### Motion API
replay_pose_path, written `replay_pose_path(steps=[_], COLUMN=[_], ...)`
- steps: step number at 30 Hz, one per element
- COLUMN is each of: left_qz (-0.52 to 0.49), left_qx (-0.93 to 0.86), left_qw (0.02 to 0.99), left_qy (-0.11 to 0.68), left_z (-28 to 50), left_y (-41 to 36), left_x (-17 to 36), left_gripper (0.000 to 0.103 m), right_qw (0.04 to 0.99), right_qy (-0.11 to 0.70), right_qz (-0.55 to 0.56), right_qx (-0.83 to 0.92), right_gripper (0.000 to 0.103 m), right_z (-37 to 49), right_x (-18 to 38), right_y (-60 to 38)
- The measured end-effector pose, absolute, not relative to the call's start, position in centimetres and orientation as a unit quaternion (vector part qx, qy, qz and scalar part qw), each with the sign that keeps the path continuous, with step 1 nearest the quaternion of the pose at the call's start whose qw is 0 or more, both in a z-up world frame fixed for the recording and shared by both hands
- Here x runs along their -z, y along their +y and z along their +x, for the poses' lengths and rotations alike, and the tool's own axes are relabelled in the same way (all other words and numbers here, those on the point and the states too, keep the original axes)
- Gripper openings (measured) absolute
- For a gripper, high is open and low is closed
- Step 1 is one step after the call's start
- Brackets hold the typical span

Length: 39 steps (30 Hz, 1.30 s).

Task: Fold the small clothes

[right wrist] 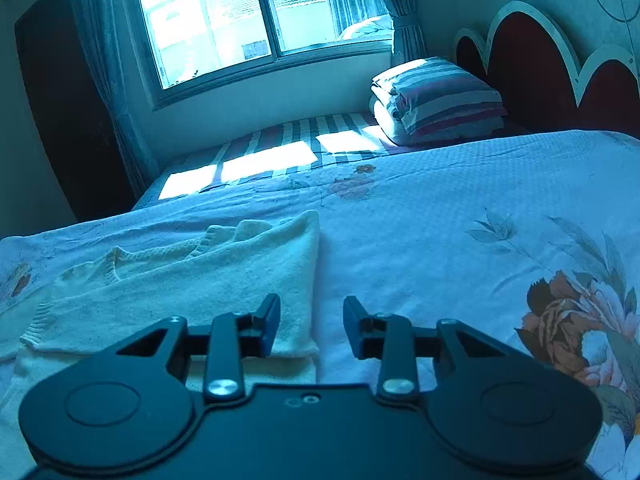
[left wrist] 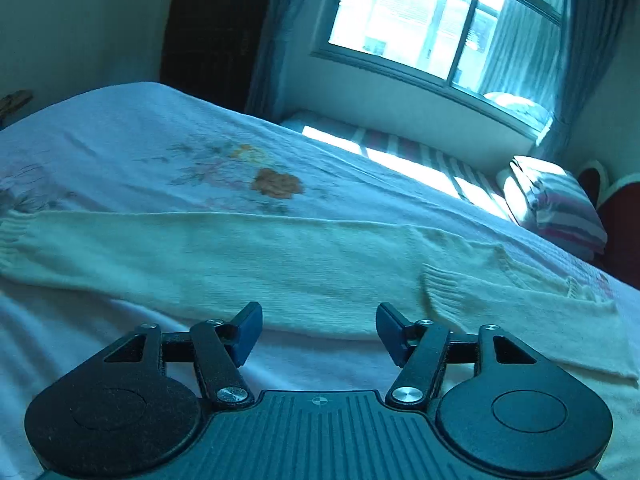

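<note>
— Plainly, nothing is held by the left gripper point(left wrist: 319, 330): its jaws are spread wide, with only cloth and bedspread seen through the gap. Just ahead of its fingertips a cream knitted sweater point(left wrist: 280, 264) is laid across the bed point(left wrist: 120, 128), with a ribbed cuff point(left wrist: 444, 292) just ahead and to the right of the right finger.

— And the right gripper point(right wrist: 311, 326)?

— Its jaws are parted more narrowly and nothing is clasped. The sweater point(right wrist: 208, 284) is found ahead and to its left; the folded edge point(right wrist: 314, 272) runs forward from just beside the left finger point(right wrist: 269, 322), and the right finger point(right wrist: 357, 326) is set over bare floral bedspread.

— What could be spoiled from here?

— A layer could be missed if only the top of the doubled knit is pinched, so that the fold is dragged open. The bedspread could also be caught along with the sweater, since the two lie flat together. The loose sleeve could be pulled crooked if it is lifted by one side alone.

— What is given by one view and not the other?

— The long stretch of sweater and its hem far to the left are shown only from the left wrist. The neckline point(right wrist: 160, 252), the straight folded edge and the headboard point(right wrist: 532, 68) far ahead to the right are shown plainly only from the right wrist.
</note>
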<state>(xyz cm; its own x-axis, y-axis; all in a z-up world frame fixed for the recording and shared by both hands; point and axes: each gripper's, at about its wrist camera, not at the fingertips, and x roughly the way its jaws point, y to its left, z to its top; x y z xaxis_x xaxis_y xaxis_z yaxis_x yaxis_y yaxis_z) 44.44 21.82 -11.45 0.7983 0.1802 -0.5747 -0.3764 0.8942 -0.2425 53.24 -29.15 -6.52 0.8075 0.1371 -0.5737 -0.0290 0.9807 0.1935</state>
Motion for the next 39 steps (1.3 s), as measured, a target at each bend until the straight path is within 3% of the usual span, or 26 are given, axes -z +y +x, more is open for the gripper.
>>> replay_pose_path(steps=[1, 6, 8, 11, 14, 17, 18, 19, 20, 23, 27, 31, 39], left_qz=[-0.195, -0.378, -0.434, -0.503, -0.532, -0.528, -0.524, -0.525, -0.540, -0.538, -0.506, -0.503, -0.405], left_qx=[-0.170, -0.221, -0.240, -0.238, -0.230, -0.221, -0.217, -0.221, -0.226, -0.226, -0.243, -0.236, -0.159], left_qw=[0.928, 0.871, 0.845, 0.812, 0.801, 0.807, 0.811, 0.809, 0.797, 0.808, 0.812, 0.817, 0.894], left_qy=[0.269, 0.223, 0.199, 0.174, 0.151, 0.145, 0.143, 0.147, 0.147, 0.078, 0.162, 0.156, 0.110], left_z=[43.2, 38.8, 37.5, 36.6, 36.7, 37.8, 38.2, 38.5, 38.5, 36.8, 38.3, 38.5, 44.0], left_y=[23.8, 33.6, 36.6, 39.8, 41.9, 43.6, 43.9, 44.4, 45.1, 45.7, 46.6, 46.8, 40.2], left_x=[11.7, 14.8, 16.2, 18.7, 19.9, 20.4, 20.5, 20.8, 21.1, 20.2, 21.8, 21.5, 12.5], left_gripper=[0.081, 0.081, 0.075, 0.058, 0.050, 0.049, 0.042, 0.005, 0.002, 0.002, 0.002, 0.002, 0.002], right_qw=[0.946, 0.940, 0.937, 0.935, 0.935, 0.937, 0.937, 0.937, 0.938, 0.940, 0.941, 0.935, 0.933], right_qy=[0.308, 0.325, 0.333, 0.337, 0.338, 0.337, 0.336, 0.336, 0.334, 0.329, 0.328, 0.341, 0.337], right_qz=[0.089, 0.099, 0.101, 0.109, 0.105, 0.093, 0.091, 0.090, 0.090, 0.090, 0.084, 0.100, 0.120], right_qx=[-0.037, -0.022, -0.019, -0.019, -0.021, -0.022, -0.021, -0.020, -0.018, -0.015, -0.003, 0.019, 0.030], right_gripper=[0.046, 0.051, 0.051, 0.051, 0.051, 0.051, 0.051, 0.051, 0.051, 0.051, 0.052, 0.052, 0.052], right_z=[52.9, 51.5, 51.0, 50.3, 49.8, 49.4, 49.3, 49.2, 49.1, 48.9, 48.9, 49.2, 48.7], right_x=[6.5, 7.1, 7.3, 7.4, 7.2, 6.7, 6.5, 6.3, 6.1, 5.6, 5.5, 6.1, 6.6], right_y=[-29.4, -29.4, -28.8, -27.6, -26.1, -24.5, -24.2, -23.8, -23.6, -23.3, -23.7, -24.9, -27.7])
